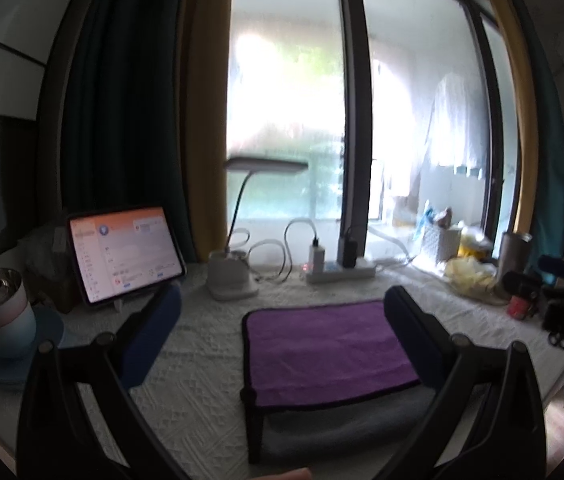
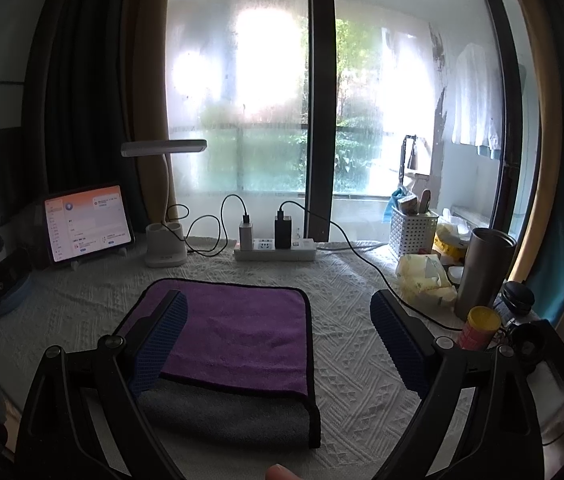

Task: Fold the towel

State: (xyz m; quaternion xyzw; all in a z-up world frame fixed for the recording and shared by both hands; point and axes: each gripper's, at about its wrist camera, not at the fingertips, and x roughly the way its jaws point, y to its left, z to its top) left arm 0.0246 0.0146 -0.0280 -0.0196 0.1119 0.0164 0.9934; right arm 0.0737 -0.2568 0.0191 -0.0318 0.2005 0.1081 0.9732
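A purple towel (image 1: 322, 348) with a dark border and a grey underside lies folded on the white textured tablecloth (image 1: 194, 368). Its grey side shows along the near edge. It also shows in the right wrist view (image 2: 242, 332). My left gripper (image 1: 282, 312) is open and empty, held above the cloth, with its right finger over the towel's right edge. My right gripper (image 2: 278, 316) is open and empty, with its left finger over the towel's left part. Neither gripper touches the towel as far as I can see.
At the back stand a lit tablet (image 2: 86, 222), a white desk lamp (image 2: 164, 200), a power strip with chargers (image 2: 274, 248) and cables. On the right are a white basket (image 2: 412, 232), a steel tumbler (image 2: 482, 272), yellow packets and a small jar (image 2: 480, 326). A cup (image 1: 2, 312) stands left.
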